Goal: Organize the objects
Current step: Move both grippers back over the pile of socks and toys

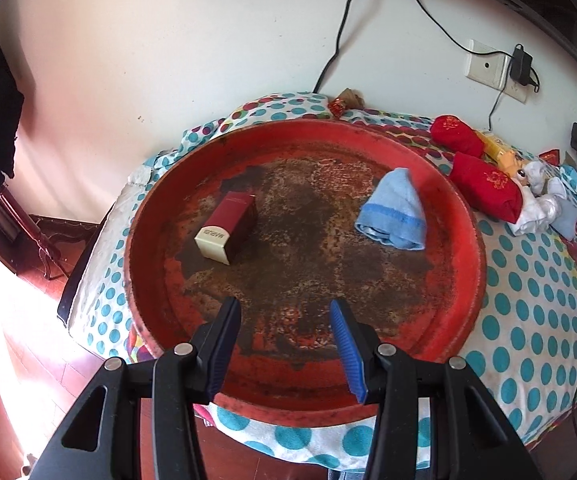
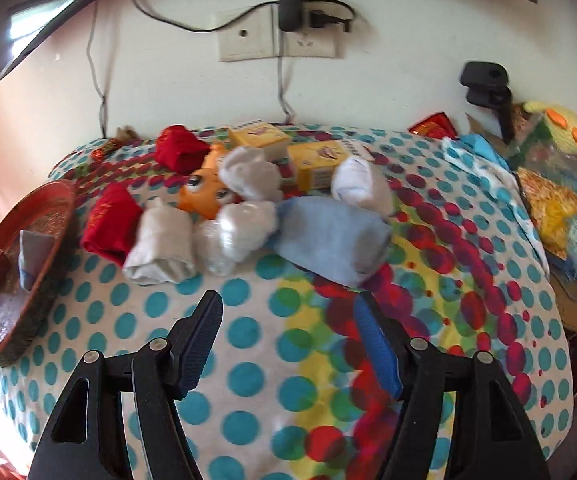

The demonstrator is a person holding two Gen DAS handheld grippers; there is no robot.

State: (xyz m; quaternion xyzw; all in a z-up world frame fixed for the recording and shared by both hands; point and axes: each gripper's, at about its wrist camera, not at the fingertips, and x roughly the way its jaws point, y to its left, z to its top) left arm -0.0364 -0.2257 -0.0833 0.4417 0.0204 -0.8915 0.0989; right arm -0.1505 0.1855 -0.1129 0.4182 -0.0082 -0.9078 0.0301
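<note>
A round red rusty tray [image 1: 464, 216] lies on the dotted cloth. In it lie a dark red box [image 1: 230, 224] and a folded blue cloth [image 1: 394, 212]. My left gripper [image 1: 286, 312] is open and empty over the tray's near side. My right gripper [image 2: 288, 308] is open and empty over the dotted cloth, just short of a pile: a blue folded cloth [image 2: 328, 236], white rolled socks [image 2: 164, 244], red rolls [image 2: 110, 220], an orange toy [image 2: 204, 192] and two yellow boxes [image 2: 316, 160]. The tray shows at the left in the right wrist view [image 2: 48, 216].
The wall behind holds a socket with a plugged adapter [image 2: 290, 4] and hanging cables. A black clamp [image 2: 488, 84] and bags of snacks [image 2: 556, 196] crowd the table's right end. The table's left edge drops to a wooden floor [image 1: 20, 344].
</note>
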